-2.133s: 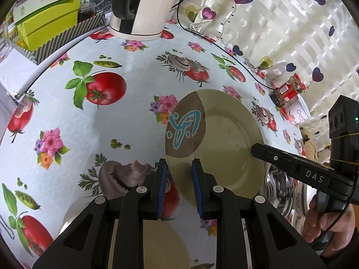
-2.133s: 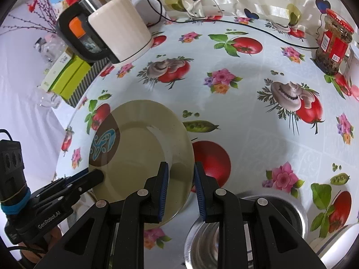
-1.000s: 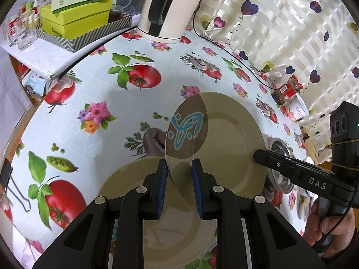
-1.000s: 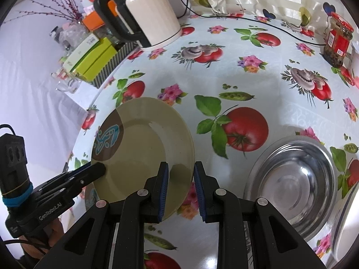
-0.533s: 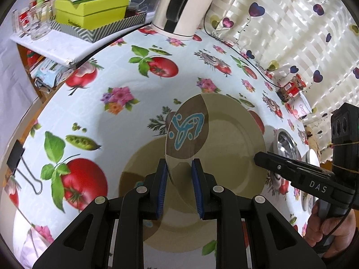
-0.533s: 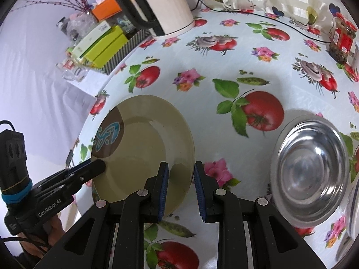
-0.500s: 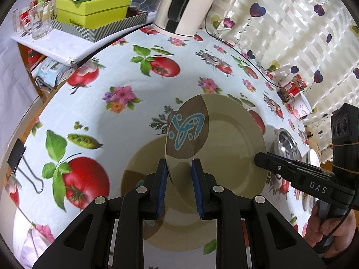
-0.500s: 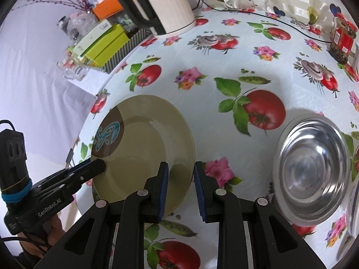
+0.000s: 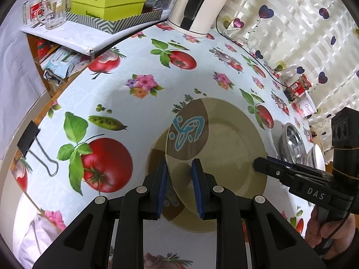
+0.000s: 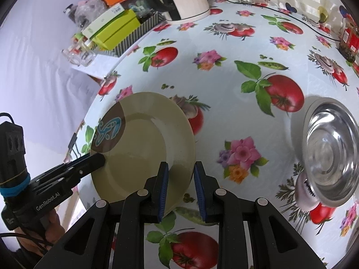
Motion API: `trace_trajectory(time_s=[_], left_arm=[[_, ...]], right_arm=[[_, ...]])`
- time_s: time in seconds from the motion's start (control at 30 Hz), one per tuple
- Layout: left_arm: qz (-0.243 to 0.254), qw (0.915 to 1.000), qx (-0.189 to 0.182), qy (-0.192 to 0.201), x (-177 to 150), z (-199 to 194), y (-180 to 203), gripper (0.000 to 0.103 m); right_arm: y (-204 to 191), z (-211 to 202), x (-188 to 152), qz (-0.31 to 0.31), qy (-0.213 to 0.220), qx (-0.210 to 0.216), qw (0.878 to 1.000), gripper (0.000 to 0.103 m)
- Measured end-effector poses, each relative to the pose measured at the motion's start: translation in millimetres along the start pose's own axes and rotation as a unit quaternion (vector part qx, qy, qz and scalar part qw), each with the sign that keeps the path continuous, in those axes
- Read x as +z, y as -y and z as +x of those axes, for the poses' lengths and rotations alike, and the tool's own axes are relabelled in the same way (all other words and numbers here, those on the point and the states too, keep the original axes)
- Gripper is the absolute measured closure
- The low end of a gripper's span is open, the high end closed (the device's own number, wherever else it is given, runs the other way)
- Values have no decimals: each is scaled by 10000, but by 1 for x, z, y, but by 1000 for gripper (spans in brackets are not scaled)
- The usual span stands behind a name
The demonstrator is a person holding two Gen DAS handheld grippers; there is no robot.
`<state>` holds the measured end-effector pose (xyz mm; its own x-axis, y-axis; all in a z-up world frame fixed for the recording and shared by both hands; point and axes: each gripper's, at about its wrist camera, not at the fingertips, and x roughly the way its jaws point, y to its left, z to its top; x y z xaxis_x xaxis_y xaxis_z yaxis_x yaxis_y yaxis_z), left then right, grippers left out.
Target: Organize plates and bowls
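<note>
Both grippers hold one olive plate (image 9: 226, 148) with a brown patch and a blue motif, lifted above the table. My left gripper (image 9: 178, 174) is shut on its near rim; my right gripper (image 10: 178, 174) is shut on the opposite rim of the plate (image 10: 143, 143). Under it in the left wrist view lies a second matching plate (image 9: 157, 154) on the tablecloth, mostly hidden. A steel bowl (image 10: 332, 154) stands to the right; it also shows in the left wrist view (image 9: 291, 143). The right gripper's finger (image 9: 269, 165) touches the plate's far rim.
The tablecloth (image 9: 134, 71) has tomato and flower prints. A white kettle (image 9: 197, 11), green boxes in a striped tray (image 9: 112, 4), a red jar (image 10: 347, 38) and a cable (image 9: 246, 51) stand at the back. A binder clip (image 9: 33, 143) marks the left table edge.
Both grippers have carried the held plate back and left, from beside the steel bowl to above the second plate. Both grips are unchanged.
</note>
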<state>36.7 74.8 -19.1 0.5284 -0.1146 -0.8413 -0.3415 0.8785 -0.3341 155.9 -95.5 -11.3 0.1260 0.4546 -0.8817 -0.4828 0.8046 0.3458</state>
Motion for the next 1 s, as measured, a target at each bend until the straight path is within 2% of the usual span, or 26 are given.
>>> trace_trajectory(time_s=[0.47,1.0], left_arm=[[-103,9999,54,-83,-11,4,-12,81],[22,9998,178,-62,-14,3,-11,81]], right_arm=[[-11,14,-10,-109,-150,-9,9998,80],[-22,15,-12,-461,-88,-334,9983,77]])
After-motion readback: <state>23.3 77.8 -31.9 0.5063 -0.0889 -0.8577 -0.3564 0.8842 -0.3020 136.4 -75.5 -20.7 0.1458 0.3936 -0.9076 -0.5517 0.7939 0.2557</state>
